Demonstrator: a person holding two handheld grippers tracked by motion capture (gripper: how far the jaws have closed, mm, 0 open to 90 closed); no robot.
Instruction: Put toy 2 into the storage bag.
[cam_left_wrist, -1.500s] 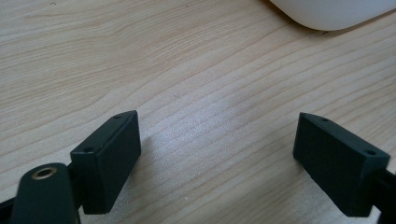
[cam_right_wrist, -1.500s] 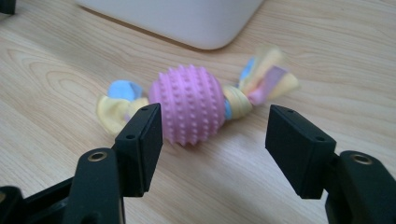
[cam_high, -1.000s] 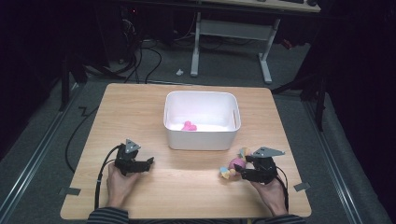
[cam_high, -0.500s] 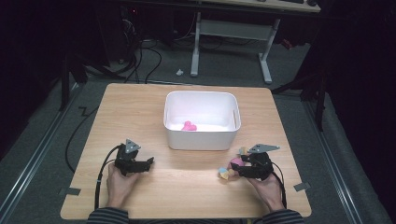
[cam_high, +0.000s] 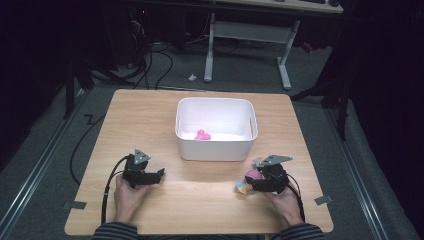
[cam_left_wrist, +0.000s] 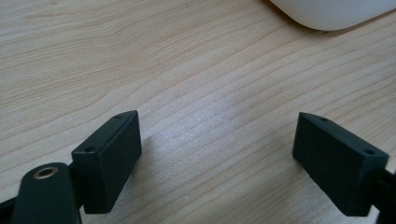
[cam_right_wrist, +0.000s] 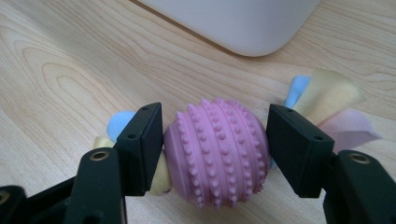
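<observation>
- Counter (cam_high: 150, 115): pale wood with visible grain, rectangular with rounded corners.
- Bin (cam_high: 216, 129): white plastic, rounded corners, centred toward the far side; a small pink item (cam_high: 202, 135) lies inside.
- Right claw (cam_right_wrist: 215, 140): 2 black block jaws pinching a pink rubber ball (cam_right_wrist: 215, 151) with ridges and rows of small nubs. Soft cloth strips (cam_right_wrist: 327, 100) in blue, yellow and pink stick out from both ends. The ball sits near the bin's front right corner.
- Left claw (cam_left_wrist: 217, 154): jaws spread, nothing between them, low over bare wood near the front left.
</observation>
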